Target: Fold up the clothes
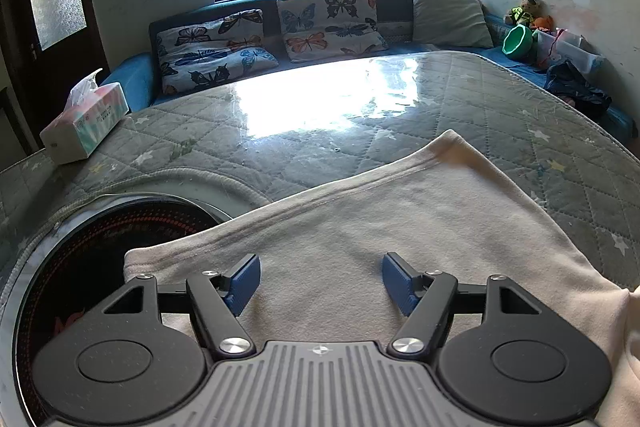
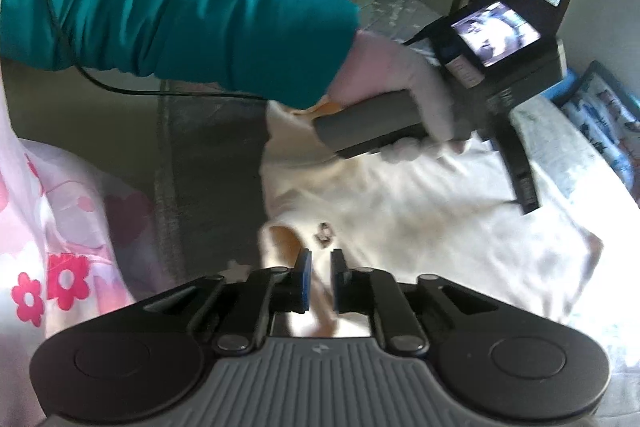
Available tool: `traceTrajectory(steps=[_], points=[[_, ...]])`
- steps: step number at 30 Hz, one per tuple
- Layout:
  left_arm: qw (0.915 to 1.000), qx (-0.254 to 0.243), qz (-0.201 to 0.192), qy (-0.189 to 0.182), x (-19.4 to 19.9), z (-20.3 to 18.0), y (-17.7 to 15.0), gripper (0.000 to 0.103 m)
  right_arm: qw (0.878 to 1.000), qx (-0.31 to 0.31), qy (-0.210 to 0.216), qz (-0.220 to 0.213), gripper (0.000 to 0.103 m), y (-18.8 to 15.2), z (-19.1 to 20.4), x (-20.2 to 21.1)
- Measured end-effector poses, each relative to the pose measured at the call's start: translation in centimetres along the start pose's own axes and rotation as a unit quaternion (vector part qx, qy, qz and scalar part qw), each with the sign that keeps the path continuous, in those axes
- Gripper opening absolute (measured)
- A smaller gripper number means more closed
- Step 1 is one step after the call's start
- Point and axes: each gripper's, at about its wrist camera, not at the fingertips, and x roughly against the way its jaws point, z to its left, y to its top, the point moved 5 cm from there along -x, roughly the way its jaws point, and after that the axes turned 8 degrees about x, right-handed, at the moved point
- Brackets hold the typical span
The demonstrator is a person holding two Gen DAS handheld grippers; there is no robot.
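one cream shirt point(image 1: 400, 227) lies on the quilted table point(image 1: 280, 131), its long side running from the near left edge toward the far right. my left claw point(image 1: 320, 283) hovers wide and empty over its near end. my right claw point(image 2: 320, 279) stands narrow around a fold of it.

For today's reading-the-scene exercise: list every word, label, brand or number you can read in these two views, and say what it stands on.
No text can be read for certain.
Tissue box: small print on its side, too small to read.
Round black cooktop: faint script and a red mark, too dim to read.
Left gripper: labels on its body, too blurred to read.
Garment tag: too blurred to read.
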Motion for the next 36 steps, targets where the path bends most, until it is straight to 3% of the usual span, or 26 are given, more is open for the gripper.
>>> traceTrajectory(steps=[4, 10, 12, 14, 18, 28, 36], points=[[1.0000, 0.001, 0.001, 0.000, 0.0, 0.2, 0.0, 0.072, 0.999, 0.032, -0.009, 0.011, 0.028, 0.0, -0.3, -0.8], [1.0000, 0.002, 0.000, 0.000, 0.0, 0.2, -0.1, 0.073, 0.997, 0.077, 0.008, 0.003, 0.028, 0.6, 0.9, -2.2], [1.0000, 0.003, 0.000, 0.001, 0.0, 0.3, -0.1, 0.073, 0.997, 0.075, 0.020, -0.005, 0.026, 1.0, 1.0, -2.7], [1.0000, 0.003, -0.001, 0.002, 0.0, 0.3, -0.1, 0.073, 0.997, 0.072, 0.034, -0.007, 0.009, 1.2, 1.2, -3.3], [1.0000, 0.005, -0.002, 0.003, 0.0, 0.3, -0.1, 0.078, 0.996, 0.069, 0.054, -0.003, 0.006, 0.9, 2.0, -3.5], [0.9999, 0.011, -0.004, -0.005, 1.2, 0.4, -0.3, 0.079, 0.996, -0.059, 0.048, -0.044, 0.013, 0.1, -0.8, -0.2], [0.9987, 0.005, -0.032, -0.039, 5.9, -0.7, -1.9, 0.079, 0.980, -0.189, -0.048, -0.049, 0.017, -4.1, -5.2, 1.1]])
